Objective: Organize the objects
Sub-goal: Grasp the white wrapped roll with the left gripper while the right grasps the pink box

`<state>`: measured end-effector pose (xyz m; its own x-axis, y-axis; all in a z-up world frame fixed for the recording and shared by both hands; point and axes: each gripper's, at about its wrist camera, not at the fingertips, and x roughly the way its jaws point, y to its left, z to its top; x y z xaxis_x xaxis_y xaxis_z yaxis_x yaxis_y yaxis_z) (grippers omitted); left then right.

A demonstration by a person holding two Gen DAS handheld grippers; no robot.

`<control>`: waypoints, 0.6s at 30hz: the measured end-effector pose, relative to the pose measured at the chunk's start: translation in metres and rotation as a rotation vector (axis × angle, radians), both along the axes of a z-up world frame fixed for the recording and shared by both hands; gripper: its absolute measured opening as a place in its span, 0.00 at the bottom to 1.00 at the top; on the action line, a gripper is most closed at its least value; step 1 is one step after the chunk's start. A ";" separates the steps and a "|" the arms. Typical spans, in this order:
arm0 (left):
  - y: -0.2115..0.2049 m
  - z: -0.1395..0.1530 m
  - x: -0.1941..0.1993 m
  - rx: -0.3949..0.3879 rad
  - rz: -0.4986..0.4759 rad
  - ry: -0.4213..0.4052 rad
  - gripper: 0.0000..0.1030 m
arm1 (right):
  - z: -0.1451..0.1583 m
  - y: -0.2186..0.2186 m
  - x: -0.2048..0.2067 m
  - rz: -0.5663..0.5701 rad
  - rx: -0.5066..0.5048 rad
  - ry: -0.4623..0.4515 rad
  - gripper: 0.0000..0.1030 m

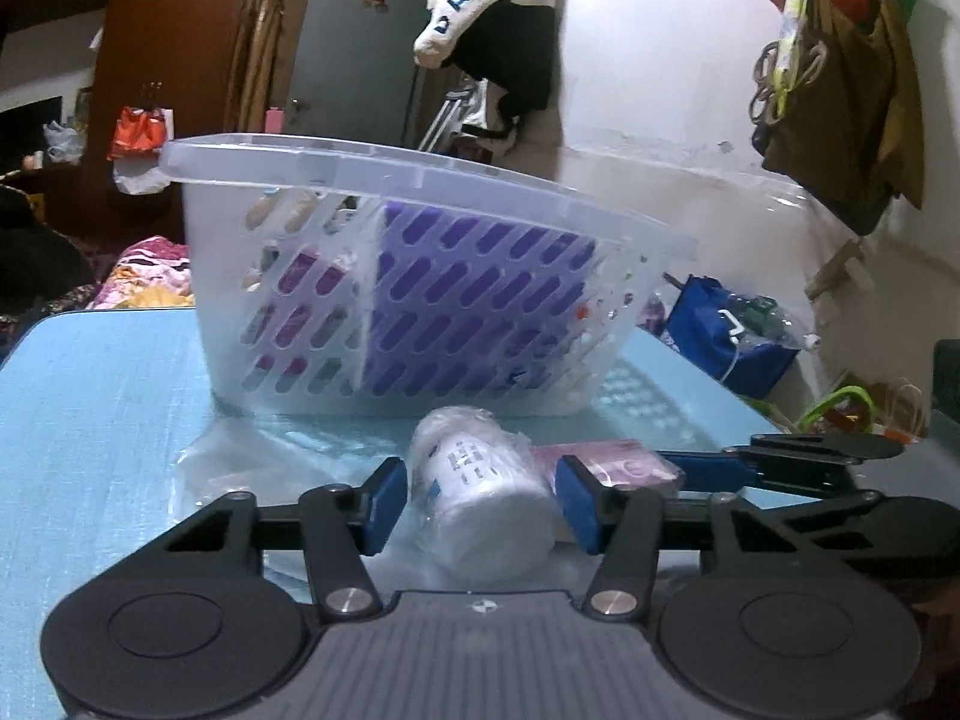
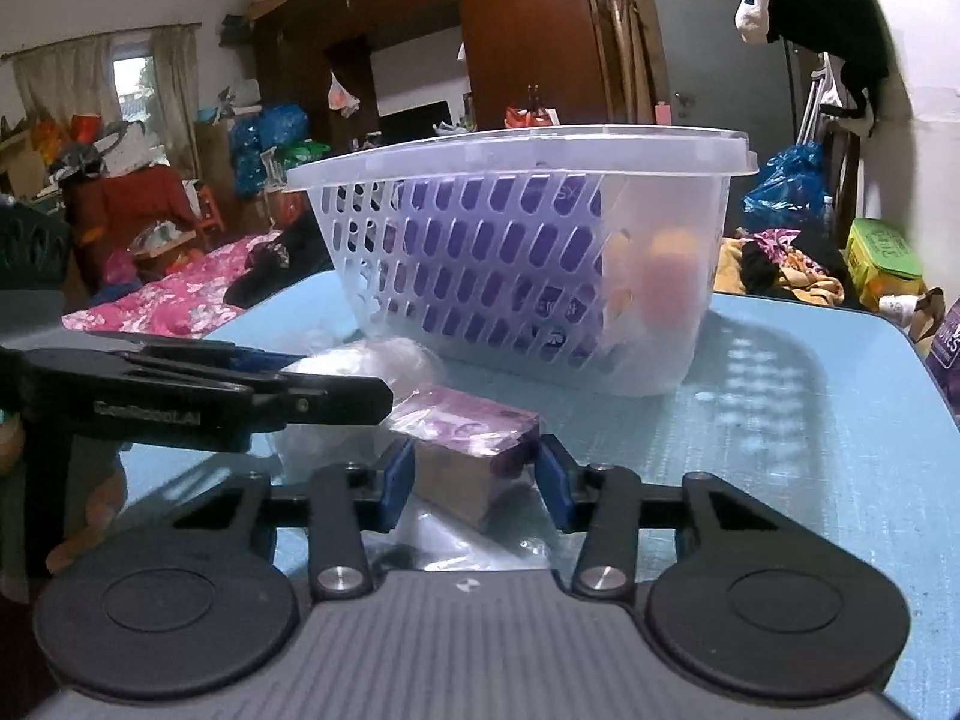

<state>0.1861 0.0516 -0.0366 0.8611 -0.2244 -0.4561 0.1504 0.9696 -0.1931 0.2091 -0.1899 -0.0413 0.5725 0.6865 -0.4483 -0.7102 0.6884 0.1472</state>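
A clear perforated plastic basket (image 1: 420,324) stands on the light blue table (image 1: 90,420), with a purple box (image 1: 480,300) and other items inside. It also shows in the right wrist view (image 2: 540,276). A white bottle wrapped in clear plastic (image 1: 486,498) lies on its side between the pads of my left gripper (image 1: 480,504), which is open around it. A purple box in clear wrap (image 2: 468,444) lies between the pads of my right gripper (image 2: 477,477), also open around it. The box also shows in the left wrist view (image 1: 606,465).
Clear plastic film (image 1: 240,468) lies on the table under the bottle. The right gripper shows from the side in the left view (image 1: 780,468), the left gripper in the right view (image 2: 198,396). Bags hang on the wall (image 1: 840,78). A cluttered bed (image 2: 180,294) lies behind the table.
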 end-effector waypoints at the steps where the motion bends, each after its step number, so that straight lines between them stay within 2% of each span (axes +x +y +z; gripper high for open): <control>1: 0.001 0.000 0.000 -0.009 -0.006 0.003 0.54 | 0.000 0.000 0.000 0.002 0.005 0.005 0.46; 5: 0.002 -0.001 0.000 0.000 -0.009 0.010 0.53 | 0.001 0.001 0.002 0.013 -0.003 0.019 0.49; 8: 0.001 -0.001 0.001 0.012 -0.008 0.016 0.52 | 0.001 0.006 0.006 0.037 -0.023 0.044 0.62; 12: 0.005 -0.002 0.002 -0.011 -0.015 0.028 0.52 | 0.001 0.019 0.007 0.038 -0.089 0.026 0.67; 16: 0.012 -0.003 0.003 -0.053 -0.015 0.038 0.52 | 0.002 0.028 0.006 0.028 -0.124 -0.012 0.80; 18: 0.016 -0.004 0.003 -0.076 -0.018 0.046 0.52 | 0.003 0.031 0.009 0.029 -0.131 -0.011 0.82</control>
<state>0.1893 0.0678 -0.0404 0.8351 -0.2753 -0.4763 0.1572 0.9491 -0.2729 0.2184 -0.1589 -0.0385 0.5589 0.6386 -0.5290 -0.7310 0.6806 0.0494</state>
